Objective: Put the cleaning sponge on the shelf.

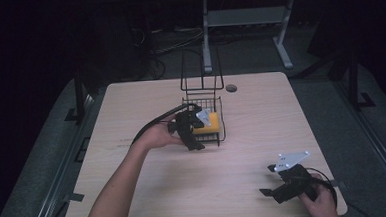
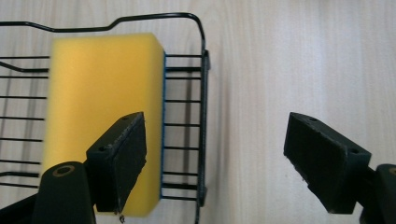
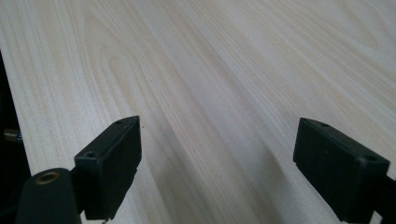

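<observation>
Left gripper (image 2: 215, 154), jaws wide, straddles the basket (image 2: 203, 116) wall, sponge (image 2: 102, 112) at 10 o'clock; closing risks pinching wire; right gripper (image 3: 217, 163) wide, idle.

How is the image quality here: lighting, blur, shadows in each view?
High view: dim, the room nearly black, table evenly lit, sponge small but clear. Left gripper view: bright; sponge and basket sharp, slightly smeared at the lower edge. Right gripper view: bright, wood grain soft far off, faint jaw shadows.
</observation>
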`<state>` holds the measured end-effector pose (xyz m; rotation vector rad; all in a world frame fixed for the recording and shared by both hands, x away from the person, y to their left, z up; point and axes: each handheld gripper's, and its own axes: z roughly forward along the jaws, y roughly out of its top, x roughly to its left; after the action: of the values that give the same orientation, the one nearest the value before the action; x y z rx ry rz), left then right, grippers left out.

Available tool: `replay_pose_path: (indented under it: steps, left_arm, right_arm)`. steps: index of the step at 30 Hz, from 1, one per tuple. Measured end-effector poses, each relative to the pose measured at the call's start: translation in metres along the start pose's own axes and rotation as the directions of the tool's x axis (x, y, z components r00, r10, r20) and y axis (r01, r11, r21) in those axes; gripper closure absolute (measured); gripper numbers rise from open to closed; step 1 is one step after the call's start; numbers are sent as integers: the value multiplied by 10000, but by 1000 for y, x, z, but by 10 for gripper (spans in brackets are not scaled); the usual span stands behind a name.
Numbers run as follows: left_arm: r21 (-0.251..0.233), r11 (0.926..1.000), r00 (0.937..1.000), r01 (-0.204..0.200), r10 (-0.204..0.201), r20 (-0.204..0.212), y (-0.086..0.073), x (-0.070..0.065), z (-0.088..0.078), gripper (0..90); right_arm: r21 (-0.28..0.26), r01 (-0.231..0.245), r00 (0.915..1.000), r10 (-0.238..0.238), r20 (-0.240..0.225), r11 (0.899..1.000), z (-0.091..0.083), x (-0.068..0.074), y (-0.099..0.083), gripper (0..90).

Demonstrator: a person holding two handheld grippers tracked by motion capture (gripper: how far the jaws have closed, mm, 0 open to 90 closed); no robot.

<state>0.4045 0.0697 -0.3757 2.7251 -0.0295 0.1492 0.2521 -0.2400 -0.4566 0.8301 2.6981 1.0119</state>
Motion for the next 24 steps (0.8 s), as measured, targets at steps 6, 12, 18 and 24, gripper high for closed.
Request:
replay_pose_path:
  steps: [6,12,18,24]
  left_arm:
    - [-114,9999,10000,-22,21,-55,-6,-8,-4,206]
    - [-105,9999,9999,43,-44,-103,-11,-15,-5,205]
    - [-122,9999,9999,72,-74,-153,-17,-23,-6,206]
    - [-208,9998,9996,75,-80,-254,-21,-28,-9,206]
  right_arm:
    - [53,-8,10000,7,38,10000,0,1,-1,149]
    - [106,-23,10000,23,86,9999,1,0,-1,149]
    - [113,45,9999,-46,112,9999,1,-1,-2,150]
    - [131,24,10000,-26,91,9999,2,-1,-1,149]
